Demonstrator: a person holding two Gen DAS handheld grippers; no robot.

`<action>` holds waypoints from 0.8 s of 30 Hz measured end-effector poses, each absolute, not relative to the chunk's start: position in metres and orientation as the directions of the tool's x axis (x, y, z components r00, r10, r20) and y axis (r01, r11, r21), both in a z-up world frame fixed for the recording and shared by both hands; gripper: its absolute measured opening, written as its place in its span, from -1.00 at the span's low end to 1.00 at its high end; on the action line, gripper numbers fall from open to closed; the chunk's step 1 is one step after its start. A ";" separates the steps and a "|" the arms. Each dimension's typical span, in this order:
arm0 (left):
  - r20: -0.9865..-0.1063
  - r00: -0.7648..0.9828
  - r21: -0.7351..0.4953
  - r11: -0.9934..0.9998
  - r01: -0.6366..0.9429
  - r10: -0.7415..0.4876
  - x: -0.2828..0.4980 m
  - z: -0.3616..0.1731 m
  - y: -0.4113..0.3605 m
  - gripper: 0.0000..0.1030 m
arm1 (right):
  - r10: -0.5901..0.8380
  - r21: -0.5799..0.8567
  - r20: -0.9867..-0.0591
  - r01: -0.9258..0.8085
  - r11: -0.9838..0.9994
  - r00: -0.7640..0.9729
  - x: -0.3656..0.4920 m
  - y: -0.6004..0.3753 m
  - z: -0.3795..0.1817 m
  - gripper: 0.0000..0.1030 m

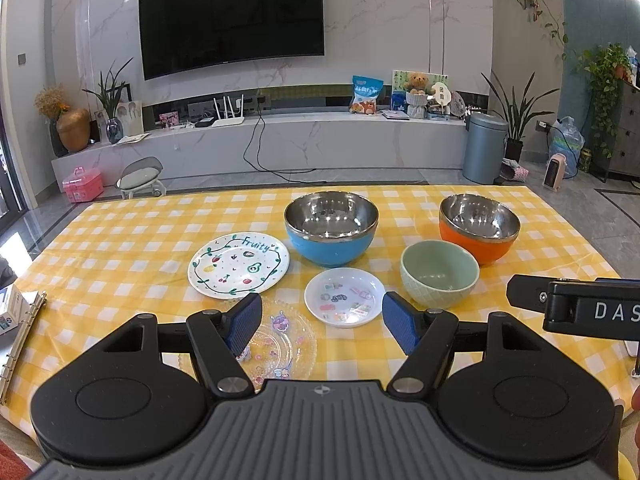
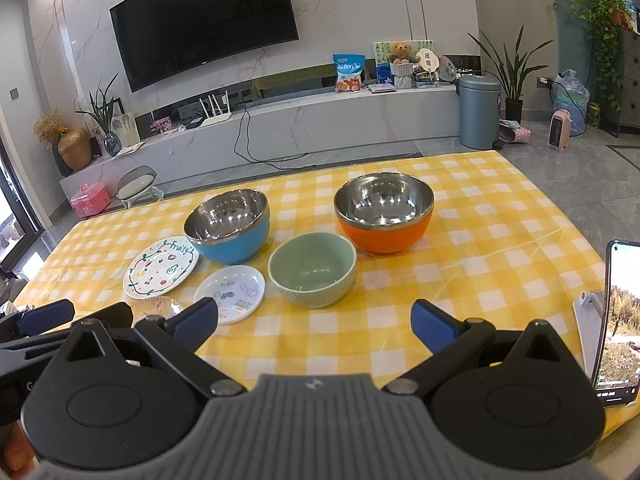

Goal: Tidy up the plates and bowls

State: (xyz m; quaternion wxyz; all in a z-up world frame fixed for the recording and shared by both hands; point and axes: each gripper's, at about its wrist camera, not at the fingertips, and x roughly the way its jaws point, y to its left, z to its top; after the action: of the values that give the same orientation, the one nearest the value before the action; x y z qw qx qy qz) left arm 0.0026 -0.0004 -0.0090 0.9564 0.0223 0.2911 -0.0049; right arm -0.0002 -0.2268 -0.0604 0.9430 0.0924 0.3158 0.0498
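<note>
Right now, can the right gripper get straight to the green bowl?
Probably yes. The right gripper is open and the green bowl sits just ahead of it, apart from its neighbours, with only bare yellow checked cloth between.

The left tool (image 1: 319,322) is held level and low, its two blue-padded fingers (image 1: 242,326) spread wide with nothing between them. The right tool (image 2: 314,322) sits beside it in much the same pose (fingers (image 2: 434,326) splayed even wider), also empty; its body shows at the left view's right edge.
</note>
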 end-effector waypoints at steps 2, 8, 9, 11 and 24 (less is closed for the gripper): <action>-0.557 0.831 0.040 0.999 0.023 0.003 0.003 -0.009 0.000 0.58 | 0.153 0.206 -0.586 -0.036 0.978 0.796 -0.001 -0.227 -0.061 0.95; -0.557 0.830 0.040 0.999 0.023 0.004 0.003 -0.009 -0.001 0.58 | 0.153 0.206 -0.587 -0.036 0.978 0.795 -0.001 -0.227 -0.061 0.95; -0.557 0.830 0.040 0.999 0.022 0.004 0.003 -0.009 -0.001 0.57 | 0.152 0.206 -0.587 -0.036 0.978 0.795 -0.001 -0.227 -0.061 0.95; -0.557 0.830 0.040 0.999 0.023 0.003 0.003 -0.009 -0.001 0.57 | 0.153 0.206 -0.587 -0.036 0.978 0.795 -0.001 -0.227 -0.061 0.95; -0.558 0.830 0.039 0.999 0.024 0.002 0.002 -0.009 -0.001 0.56 | 0.153 0.206 -0.587 -0.036 0.978 0.795 -0.001 -0.226 -0.062 0.95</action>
State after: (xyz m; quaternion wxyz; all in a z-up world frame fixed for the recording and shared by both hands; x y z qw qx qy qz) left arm 0.0023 -0.0014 -0.0093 0.9563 0.0220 0.2915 -0.0058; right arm -0.0013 -0.2263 -0.0619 0.9428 0.0924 0.3164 0.0499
